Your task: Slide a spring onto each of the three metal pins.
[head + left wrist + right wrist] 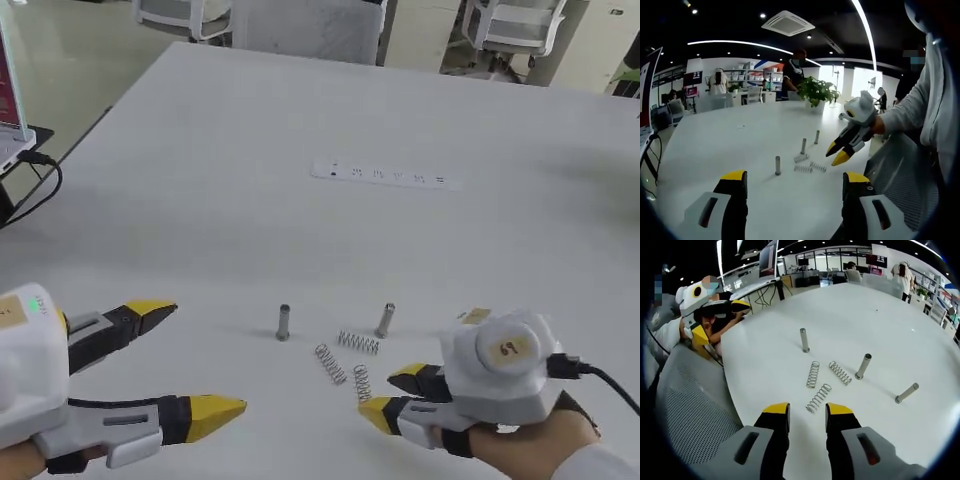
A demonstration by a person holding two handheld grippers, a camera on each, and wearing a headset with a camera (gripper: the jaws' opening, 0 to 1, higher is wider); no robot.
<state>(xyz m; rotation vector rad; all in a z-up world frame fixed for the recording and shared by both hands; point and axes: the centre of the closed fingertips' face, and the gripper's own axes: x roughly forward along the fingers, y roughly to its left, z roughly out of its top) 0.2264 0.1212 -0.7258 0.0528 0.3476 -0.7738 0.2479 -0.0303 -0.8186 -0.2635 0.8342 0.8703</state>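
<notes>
A white surface (300, 130) carries three metal pins and three springs. In a row stand pin A (803, 340), pin B (863, 366) and pin C (906, 392), each bare. Between pin A and pin B lie spring A (813, 374) and spring B (840, 372), both flat on the surface. Nearer the person, spring C (819, 397) lies flat just ahead of the right gripper (807, 414). The fingers (839, 412) of the right gripper are set narrow and hold nothing, their yellow tips close to the springs. The left gripper (185, 360) hovers to the person's left, well apart from the pins, its fingers (215, 408) spread wide and empty. A white power strip (385, 175) lies farther back on the surface.
</notes>
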